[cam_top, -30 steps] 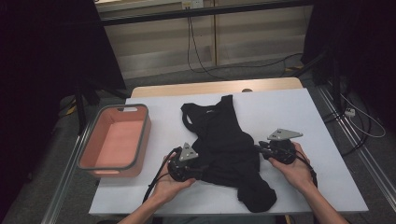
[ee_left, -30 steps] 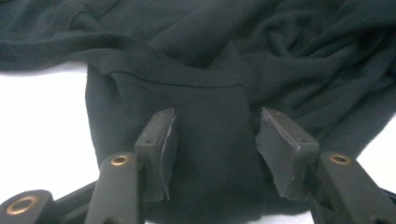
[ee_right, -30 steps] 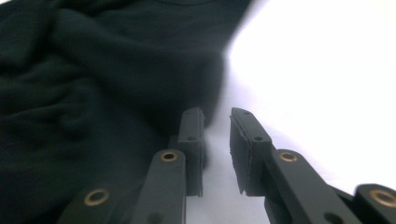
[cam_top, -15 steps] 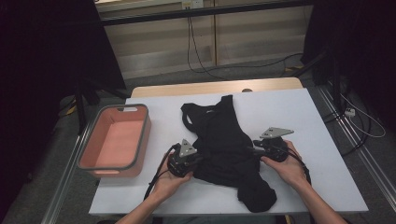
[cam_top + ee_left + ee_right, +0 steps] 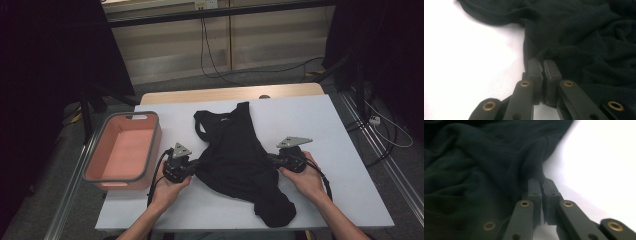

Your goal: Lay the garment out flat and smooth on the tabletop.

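Both hand-held grippers on garment

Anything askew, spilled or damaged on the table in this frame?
Nothing spilled or damaged. The black sleeveless garment lies crumpled, with its near end bunched into a lump by the table's front edge. The left gripper and right gripper each pinch one of its side edges. The salmon-pink plastic basin sits a little over the white table edge.

Both grippers, left and right, are black, each topped by a grey three-cornered plate and trailing a black cable, their linked jaws studded with brass-looking rivets, while the forearms seem bare.
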`<action>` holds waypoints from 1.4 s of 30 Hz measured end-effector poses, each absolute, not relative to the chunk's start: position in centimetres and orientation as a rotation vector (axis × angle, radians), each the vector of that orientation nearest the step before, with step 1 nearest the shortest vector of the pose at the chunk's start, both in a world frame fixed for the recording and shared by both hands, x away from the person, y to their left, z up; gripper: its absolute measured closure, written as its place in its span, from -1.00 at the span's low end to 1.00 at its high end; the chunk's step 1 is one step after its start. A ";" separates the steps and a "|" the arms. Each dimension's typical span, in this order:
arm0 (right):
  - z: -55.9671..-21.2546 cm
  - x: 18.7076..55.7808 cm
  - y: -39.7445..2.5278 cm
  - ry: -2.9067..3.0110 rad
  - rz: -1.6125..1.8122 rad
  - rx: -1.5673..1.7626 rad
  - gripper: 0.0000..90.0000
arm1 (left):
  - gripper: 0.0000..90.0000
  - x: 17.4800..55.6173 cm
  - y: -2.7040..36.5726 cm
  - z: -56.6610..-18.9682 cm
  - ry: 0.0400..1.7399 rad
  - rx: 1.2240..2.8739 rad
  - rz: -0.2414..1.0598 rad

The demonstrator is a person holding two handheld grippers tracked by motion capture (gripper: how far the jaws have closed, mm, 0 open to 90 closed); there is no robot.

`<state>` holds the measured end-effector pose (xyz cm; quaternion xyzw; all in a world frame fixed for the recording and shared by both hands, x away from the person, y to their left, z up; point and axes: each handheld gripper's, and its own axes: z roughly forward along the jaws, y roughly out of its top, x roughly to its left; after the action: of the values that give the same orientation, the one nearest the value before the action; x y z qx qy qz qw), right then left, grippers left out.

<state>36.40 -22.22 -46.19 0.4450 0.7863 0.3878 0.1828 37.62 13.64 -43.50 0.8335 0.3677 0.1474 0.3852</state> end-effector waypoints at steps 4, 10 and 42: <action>-45.5 36.5 -23.7 2.113 1.092 1.270 0.97 | 0.92 38.1 14.0 -43.4 0.970 2.093 0.382; -44.6 37.1 -25.7 2.011 1.065 1.304 0.98 | 0.92 39.5 14.3 -42.8 1.018 2.044 0.401; -42.6 34.4 -23.8 2.115 1.160 1.233 0.52 | 0.03 37.4 15.3 -42.5 0.992 2.060 0.438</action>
<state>34.41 -23.83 -42.55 0.4446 0.7625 0.4181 0.2147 37.40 15.31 -42.48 0.8126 0.3914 0.1727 0.3958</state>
